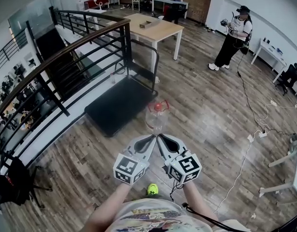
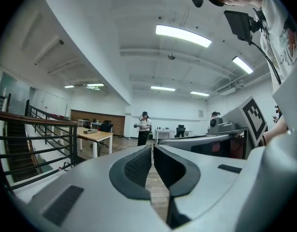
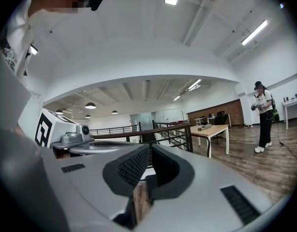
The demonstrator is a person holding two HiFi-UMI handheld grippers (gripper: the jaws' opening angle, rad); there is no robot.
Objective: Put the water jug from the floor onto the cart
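The water jug (image 1: 156, 116) is clear with a red cap and stands on the wood floor, just off the near right corner of the black flat cart (image 1: 120, 108). In the head view my left gripper (image 1: 151, 138) and right gripper (image 1: 161, 138) are held side by side, their tips close before the jug and above it. Both are shut with nothing between the jaws. The left gripper view shows the left gripper (image 2: 152, 152) pointing level across the room, and the right gripper view shows the right gripper (image 3: 149, 153) likewise. The jug appears in neither gripper view.
The cart's push handle (image 1: 156, 57) rises at its far end. A dark stair railing (image 1: 66, 52) runs along the left. A wooden table (image 1: 155, 29) stands beyond the cart. A person (image 1: 232, 38) stands at the far right. Cables and a power strip (image 1: 257, 134) lie on the floor at right.
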